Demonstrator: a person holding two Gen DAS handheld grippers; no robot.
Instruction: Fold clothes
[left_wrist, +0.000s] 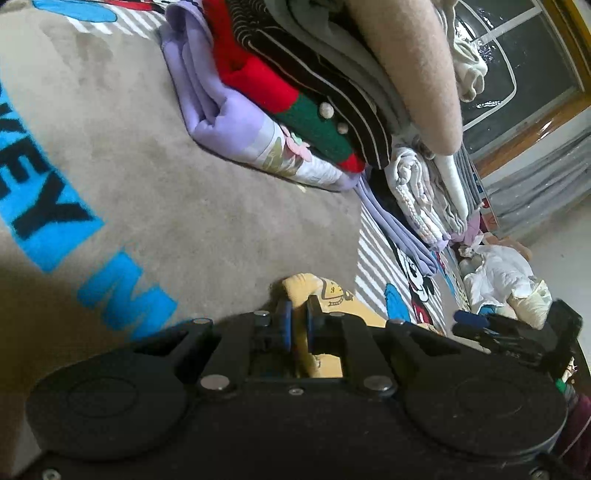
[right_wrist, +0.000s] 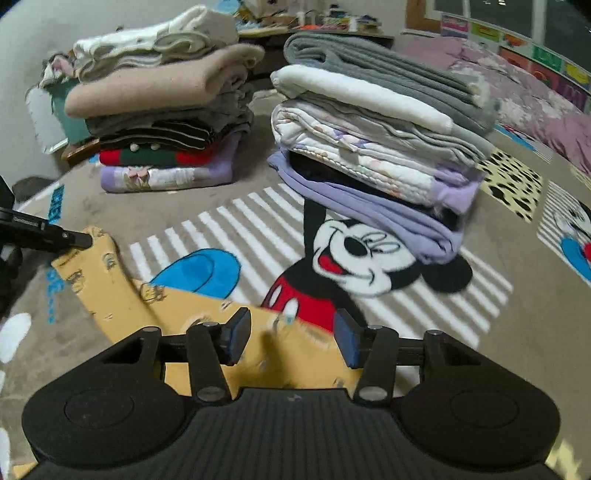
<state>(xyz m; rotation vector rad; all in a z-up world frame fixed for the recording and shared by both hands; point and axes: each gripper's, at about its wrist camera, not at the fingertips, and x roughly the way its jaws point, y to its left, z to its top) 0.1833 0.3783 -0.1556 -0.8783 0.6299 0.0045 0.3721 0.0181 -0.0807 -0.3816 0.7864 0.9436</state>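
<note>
A yellow printed garment (right_wrist: 122, 291) lies stretched across the rug. In the left wrist view my left gripper (left_wrist: 298, 325) is shut on one bunched end of the yellow garment (left_wrist: 328, 295), with cloth squeezed between the blue pads. The right wrist view shows that left gripper (right_wrist: 83, 240) at the far left, pinching the garment's far corner. My right gripper (right_wrist: 291, 339) hovers over the garment's near end with its jaws wide apart; yellow cloth shows between the pads, and they do not press on it. The right gripper (left_wrist: 465, 321) also appears at the right of the left wrist view.
Two stacks of folded clothes stand on the Mickey Mouse rug (right_wrist: 354, 251): one topped by a beige knit (right_wrist: 155, 92), one by a grey knit (right_wrist: 376, 70). Purple bedding (right_wrist: 517, 96) lies at the right. Loose white clothes (left_wrist: 506, 280) are heaped beyond the rug.
</note>
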